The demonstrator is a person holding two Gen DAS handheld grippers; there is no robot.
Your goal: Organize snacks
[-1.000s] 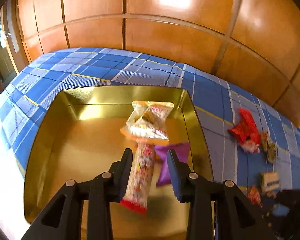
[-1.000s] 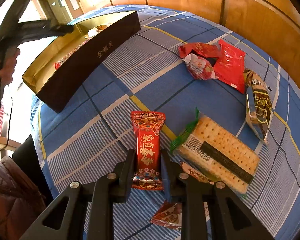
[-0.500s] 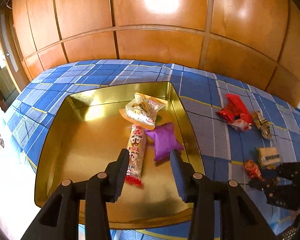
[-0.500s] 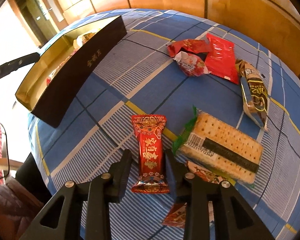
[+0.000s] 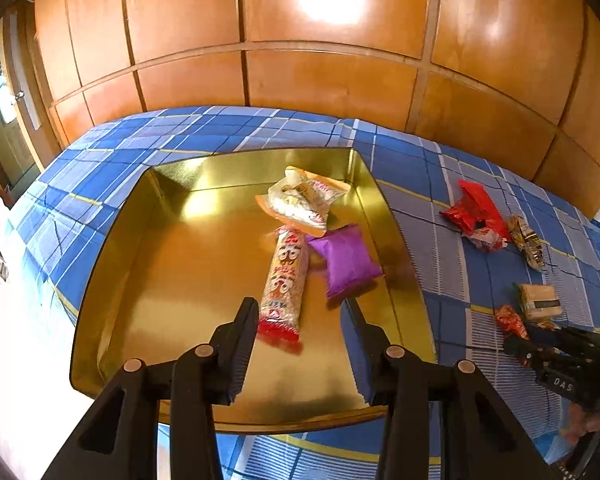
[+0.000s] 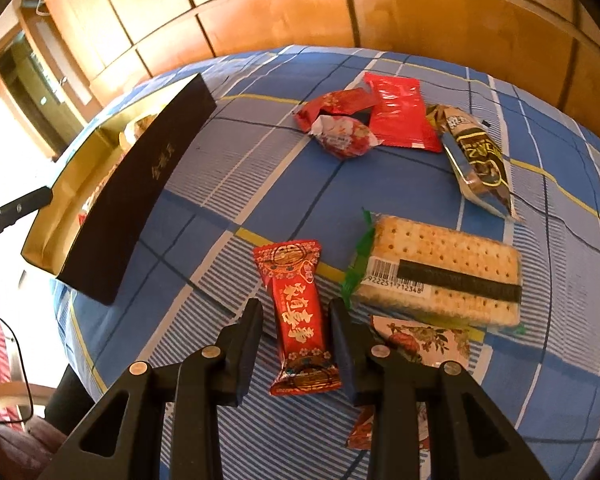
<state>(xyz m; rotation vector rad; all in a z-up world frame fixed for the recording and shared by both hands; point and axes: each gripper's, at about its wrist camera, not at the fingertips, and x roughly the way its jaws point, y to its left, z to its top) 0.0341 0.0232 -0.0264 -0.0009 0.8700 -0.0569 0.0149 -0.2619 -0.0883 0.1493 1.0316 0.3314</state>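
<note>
Left hand-held gripper (image 5: 299,314) has drawn back from the gold tray (image 5: 112,236), jaws spread, empty; three snacks lie inside. Right hand-held gripper (image 6: 296,314) has loosened, jaws parted around one red packet (image 6: 298,316) on the checked cloth (image 6: 236,168).

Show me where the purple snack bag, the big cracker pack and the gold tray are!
Shiny purple foil snack bag (image 5: 346,261): left wrist view, middle of its puffed front.
Clear rectangular cracker pack with a black stripe (image 6: 444,254): right wrist view, crackers above the stripe.
Gold metal tray (image 5: 188,280): left wrist view, bare floor.
</note>
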